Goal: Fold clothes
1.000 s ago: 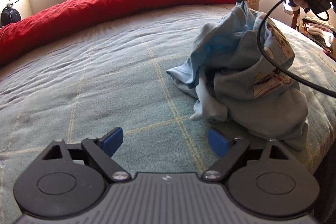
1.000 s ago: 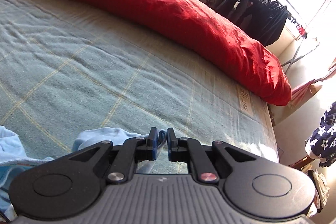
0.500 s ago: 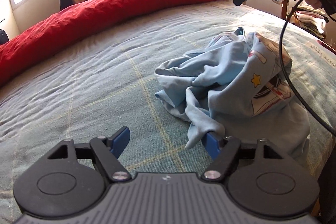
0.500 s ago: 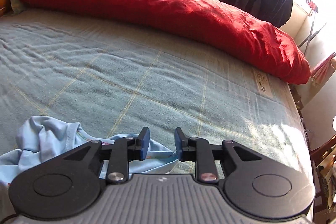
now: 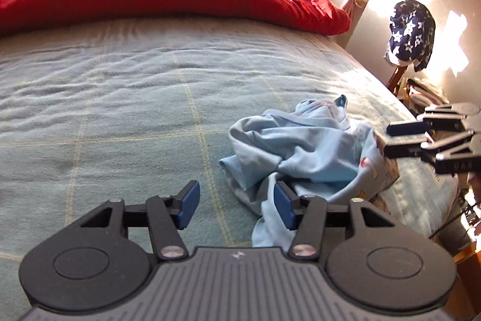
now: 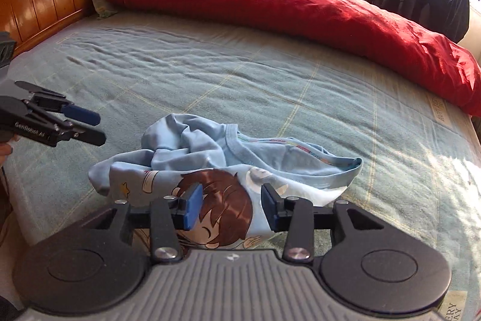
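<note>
1. Dropped: the light-blue shirt (image 5: 303,152), which hung from the right gripper (image 6: 231,208) a second ago, now lies crumpled on the green bedspread (image 5: 120,110).
2. Right jaws have just been opening; half spread, they grip nothing, with the cartoon print beneath.
3. Left gripper (image 5: 237,208) has just been closing, half open and empty, the shirt just beside its right finger.
4. Near the bed's edge it lies; bare bedspread runs to the red duvet (image 6: 300,5).
</note>
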Available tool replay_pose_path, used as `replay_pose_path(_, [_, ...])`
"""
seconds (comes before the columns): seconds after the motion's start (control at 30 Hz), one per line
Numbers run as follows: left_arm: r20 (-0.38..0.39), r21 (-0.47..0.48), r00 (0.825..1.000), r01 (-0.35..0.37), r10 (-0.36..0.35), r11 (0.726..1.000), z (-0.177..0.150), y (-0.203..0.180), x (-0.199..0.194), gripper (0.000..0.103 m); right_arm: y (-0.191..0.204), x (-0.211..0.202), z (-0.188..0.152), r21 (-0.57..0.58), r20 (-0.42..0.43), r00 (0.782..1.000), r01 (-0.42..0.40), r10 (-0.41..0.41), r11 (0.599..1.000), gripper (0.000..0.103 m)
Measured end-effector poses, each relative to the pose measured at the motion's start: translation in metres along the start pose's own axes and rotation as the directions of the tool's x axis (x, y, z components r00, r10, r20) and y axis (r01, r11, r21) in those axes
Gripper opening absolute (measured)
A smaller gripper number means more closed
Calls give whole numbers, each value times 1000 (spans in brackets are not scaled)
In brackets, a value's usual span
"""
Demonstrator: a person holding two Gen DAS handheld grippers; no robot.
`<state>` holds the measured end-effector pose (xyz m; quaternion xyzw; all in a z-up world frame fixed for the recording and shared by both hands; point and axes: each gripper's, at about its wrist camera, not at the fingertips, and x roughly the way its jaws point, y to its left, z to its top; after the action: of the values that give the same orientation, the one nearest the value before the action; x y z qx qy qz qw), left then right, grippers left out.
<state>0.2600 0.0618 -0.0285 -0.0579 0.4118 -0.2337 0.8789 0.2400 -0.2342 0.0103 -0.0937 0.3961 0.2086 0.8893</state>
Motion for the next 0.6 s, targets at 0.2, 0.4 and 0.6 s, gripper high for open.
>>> replay_pose_path(0.2, [-85, -106, 992, 83, -92, 991, 23, 15, 56, 53, -2, 0, -15, 79, -3, 997, -71, 72, 994, 48])
replay_pose_path(0.4, [-114, -154, 985, 110, -128, 982, 30, 27, 82, 53, 0, 4, -20, 98, -32, 984, -173, 177, 980, 53])
replay_pose_path(0.6, [-111, -207, 979, 145, -171, 967, 32, 35, 99, 37, 4, 16, -18, 68, -41, 980, -189, 192, 980, 57])
